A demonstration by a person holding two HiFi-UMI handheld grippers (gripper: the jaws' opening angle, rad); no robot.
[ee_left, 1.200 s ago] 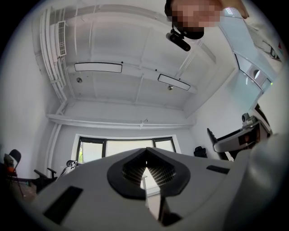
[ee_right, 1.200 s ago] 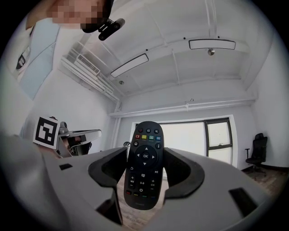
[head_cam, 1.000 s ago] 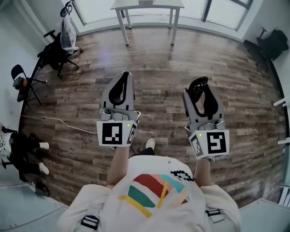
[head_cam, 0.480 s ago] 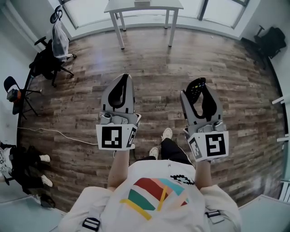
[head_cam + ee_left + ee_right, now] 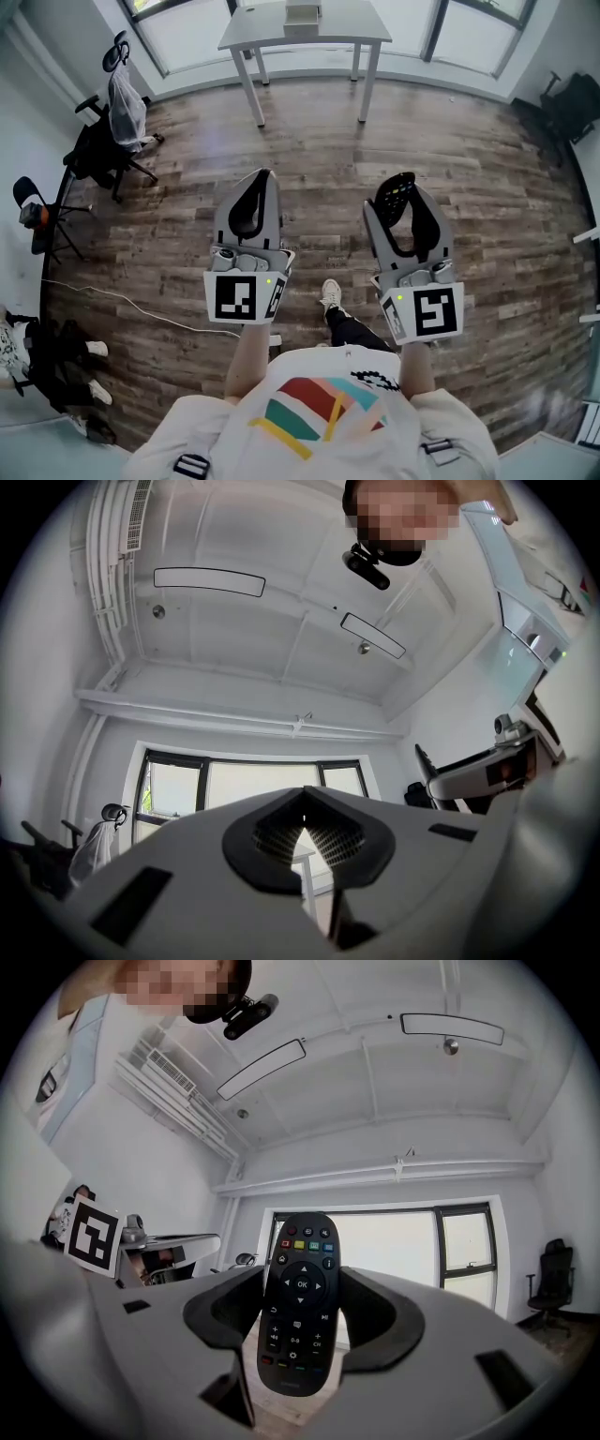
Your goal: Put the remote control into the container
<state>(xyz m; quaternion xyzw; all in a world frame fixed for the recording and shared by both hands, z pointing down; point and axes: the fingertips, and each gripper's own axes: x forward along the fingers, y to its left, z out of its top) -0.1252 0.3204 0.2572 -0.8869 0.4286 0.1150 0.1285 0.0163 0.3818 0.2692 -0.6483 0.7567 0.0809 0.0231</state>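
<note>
A black remote control [image 5: 300,1299] with coloured buttons stands upright between the jaws of my right gripper [image 5: 302,1283], which is shut on it. From the head view, the remote [image 5: 395,194] sticks up from the right gripper [image 5: 401,184] over the wooden floor. My left gripper [image 5: 262,179] is held beside it, shut and with nothing in it; its pads [image 5: 328,841] meet at the tip. A small pale box-like container [image 5: 302,13] sits on a white table [image 5: 361,25] far ahead by the windows.
An office chair with a bag [image 5: 118,131] stands at the left, another chair [image 5: 38,213] nearer the wall. A white cable [image 5: 122,300] runs across the floor. A dark chair [image 5: 572,103] is at the right. The person's shoe [image 5: 330,293] is below.
The person has walked forward: the table and windows have come nearer and lower in the head view. Both grippers keep the same pose, with the remote still in the right one.
</note>
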